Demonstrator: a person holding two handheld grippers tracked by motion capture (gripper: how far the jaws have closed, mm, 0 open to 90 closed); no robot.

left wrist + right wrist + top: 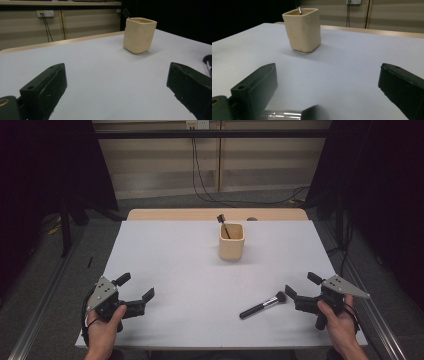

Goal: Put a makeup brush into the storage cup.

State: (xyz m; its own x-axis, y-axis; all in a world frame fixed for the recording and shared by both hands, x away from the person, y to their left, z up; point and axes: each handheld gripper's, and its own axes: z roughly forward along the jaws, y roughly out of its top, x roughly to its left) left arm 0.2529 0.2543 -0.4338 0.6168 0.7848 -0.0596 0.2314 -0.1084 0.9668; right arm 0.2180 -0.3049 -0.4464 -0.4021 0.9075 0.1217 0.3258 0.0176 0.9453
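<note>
dark curtains hang on both sides of the room, and beige wall panels (165, 167) run across the back with black cables (200, 175) dropping from a socket to the grey floor. below them stands the table (165, 265), its white top edged at the far side by a strip of pale wood. on the far half of the top, a little right of the middle, a cream square-sided cup (231, 241) stands upright, and a thin dark-tipped stick (223, 224) leans inside it with its end above the rim. the same cup appears in the left gripper view (138, 35) and in the right gripper view (303, 29), well apart from both sets of jaws.

at the near left corner a hand (104, 327) holds the left gripper (136, 287) low over the table, its jaws spread wide with bare white surface between them. at the near right a second hand (342, 320) holds the right gripper (303, 286), jaws likewise spread and pinching nothing.

a makeup brush (262, 305) lies flat on the table near the front edge, black handle pointing toward the person's left, its dark bristle head just beside the near jaw of the right gripper. in the right gripper view its silver ferrule and blurred bristles (297, 114) lie at the bottom between the jaws, close to the left one; whether they touch it i cannot tell.
</note>
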